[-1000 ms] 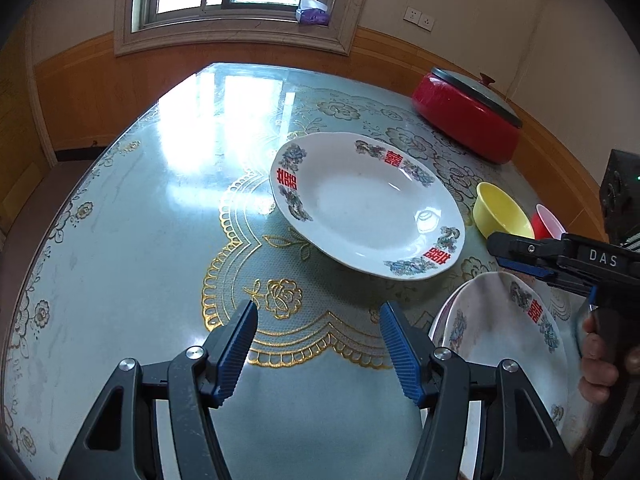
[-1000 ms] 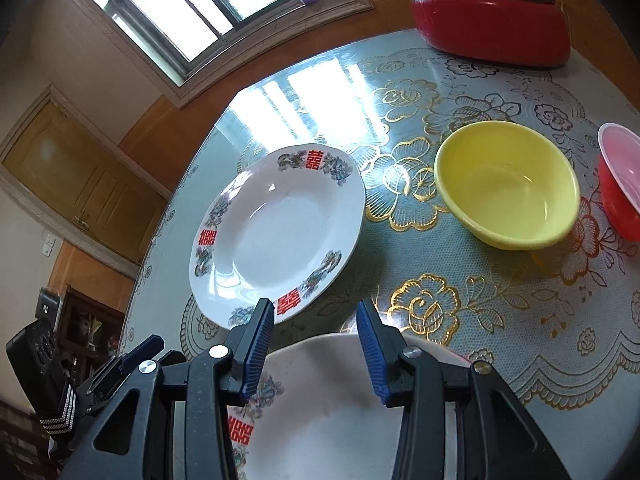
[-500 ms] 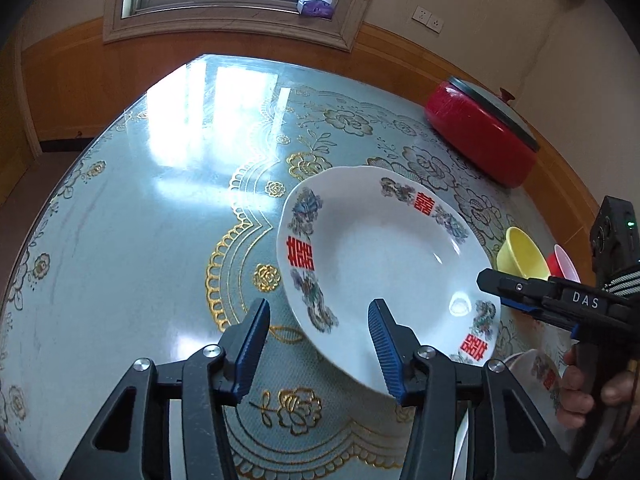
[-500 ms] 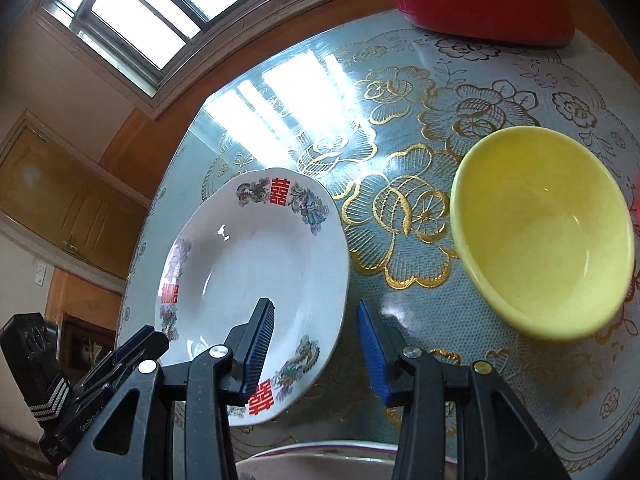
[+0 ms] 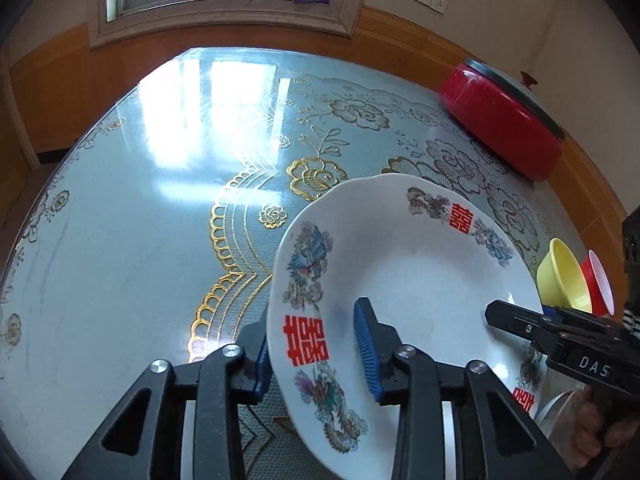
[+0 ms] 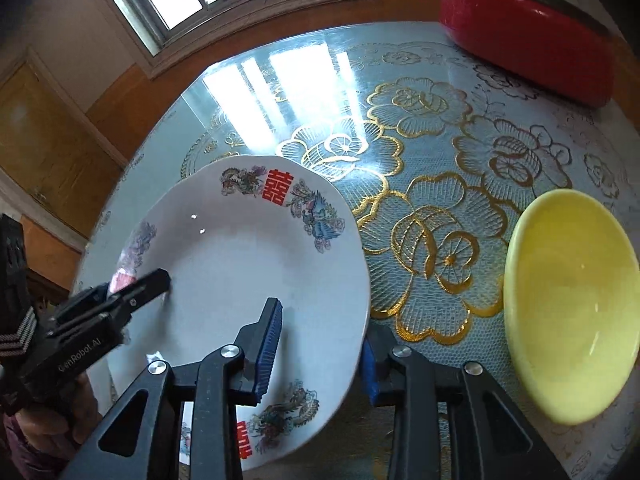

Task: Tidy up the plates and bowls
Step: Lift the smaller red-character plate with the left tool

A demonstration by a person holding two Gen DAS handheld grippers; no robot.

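Note:
A white plate (image 5: pixel 408 280) with red characters and floral motifs lies on the table; it also shows in the right wrist view (image 6: pixel 240 280). My left gripper (image 5: pixel 316 352) is open and straddles the plate's left rim, one finger outside and one over the plate. My right gripper (image 6: pixel 320 352) is open and straddles the opposite rim the same way. Neither jaw is closed on the rim. A second plate (image 5: pixel 560 412) peeks out at the lower right, mostly hidden. A yellow bowl (image 6: pixel 568 304) and a red bowl (image 5: pixel 598 284) sit to the right.
A red lidded pot (image 5: pixel 504 120) stands at the table's far right edge. The round table (image 5: pixel 152 208) has a blue-green cloth with gold flowers under glass. A window and wooden wall panelling lie beyond the far edge.
Both grippers have moved forward onto the white plate, from short of it to straddling its opposite rims. The plate now fills the near part of both views.

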